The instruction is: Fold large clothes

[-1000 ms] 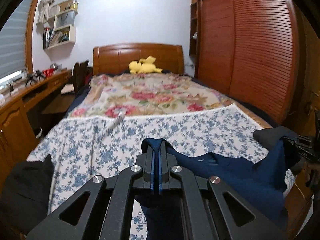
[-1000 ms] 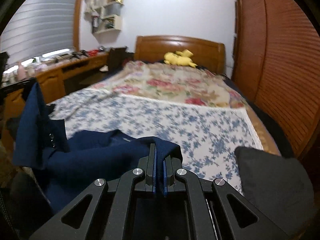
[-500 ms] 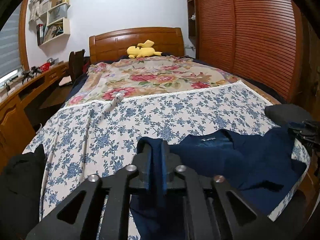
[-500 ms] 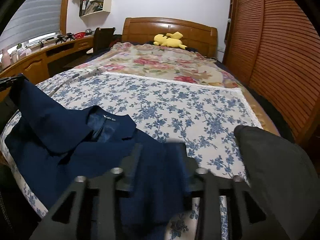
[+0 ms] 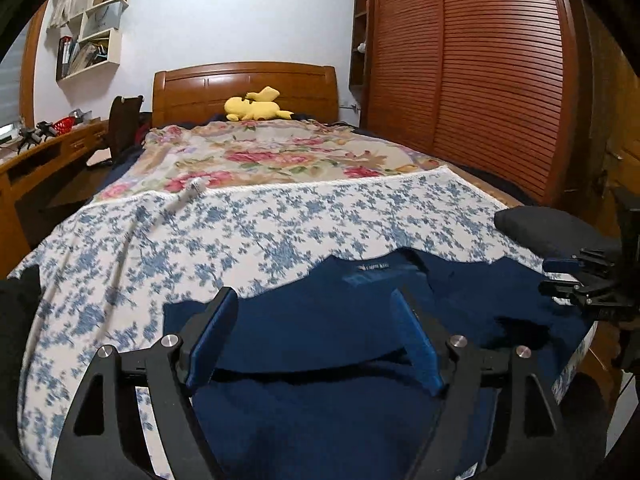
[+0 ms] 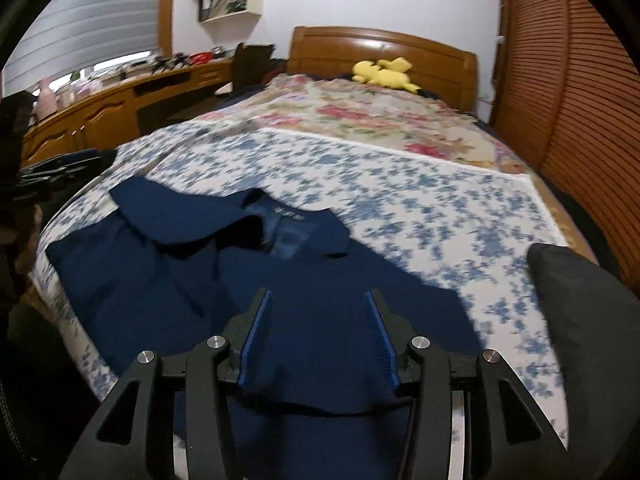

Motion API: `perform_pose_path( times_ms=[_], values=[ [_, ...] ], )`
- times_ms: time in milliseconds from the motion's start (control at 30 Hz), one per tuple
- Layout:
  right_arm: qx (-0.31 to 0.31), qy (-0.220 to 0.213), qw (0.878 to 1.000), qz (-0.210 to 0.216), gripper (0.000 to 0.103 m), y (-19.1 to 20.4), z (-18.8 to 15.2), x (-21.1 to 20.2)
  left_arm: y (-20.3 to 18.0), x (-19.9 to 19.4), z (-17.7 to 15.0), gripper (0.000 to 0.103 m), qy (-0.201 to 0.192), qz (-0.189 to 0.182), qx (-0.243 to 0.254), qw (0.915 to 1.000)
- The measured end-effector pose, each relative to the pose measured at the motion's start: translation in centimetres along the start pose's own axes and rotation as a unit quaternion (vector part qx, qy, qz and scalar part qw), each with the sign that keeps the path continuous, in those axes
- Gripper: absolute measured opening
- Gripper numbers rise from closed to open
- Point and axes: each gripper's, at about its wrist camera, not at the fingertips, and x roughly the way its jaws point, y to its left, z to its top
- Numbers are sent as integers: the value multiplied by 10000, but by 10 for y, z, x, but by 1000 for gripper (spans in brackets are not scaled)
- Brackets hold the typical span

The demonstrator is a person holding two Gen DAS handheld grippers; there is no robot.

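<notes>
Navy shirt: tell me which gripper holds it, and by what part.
Neither. The left gripper and right gripper are both open over the shirt, which lies loose on the bed.

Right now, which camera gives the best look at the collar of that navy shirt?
The right wrist view: the navy shirt's collar lies open with the label inside, though blurred. The left wrist view shows the collar flatter, at a low angle, yet sharper.

This is a bedroom in a home. A bed [image 5: 280,216] with a carved wooden headboard [image 5: 244,88] fills the room, spread with floral covers, a yellow plush toy [image 5: 256,109] by the headboard. A louvred wooden wardrobe [image 5: 480,80] lines one wall (floor to ceiling); a wall shelf [image 5: 90,40] of books hangs opposite, above a long wooden bench [image 6: 120,108] under a blinded window [image 6: 88,20].
</notes>
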Motion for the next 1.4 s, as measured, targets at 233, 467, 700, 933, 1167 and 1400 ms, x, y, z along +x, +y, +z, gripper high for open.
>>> perform_pose_path(
  times_ms=[233, 467, 700, 933, 1167, 1400],
  values=[
    [-164, 173, 9994, 237, 49, 16, 2, 10, -5, 4, -16, 79, 82, -101, 221, 9997],
    [-403, 521, 9974, 289, 49, 21, -1, 26, -8, 2, -22, 79, 153, -178, 328, 9992],
    [-797, 1107, 9906, 93, 49, 12, 2, 58, 0, 1, -25, 79, 180, -125, 290, 9993],
    [-1275, 907, 9876, -149, 4, 2, 55, 79, 13, 0, -26, 79, 194, 1, 200, 9996],
    [-1586, 713, 9832, -561, 4, 0, 108, 124, 29, 0, -26, 79, 193, 101, 57, 9997],
    [-1627, 667, 9810, -822, 5, 5, 130, 173, 36, 5, -27, 79, 228, 150, 51, 9996]
  ],
)
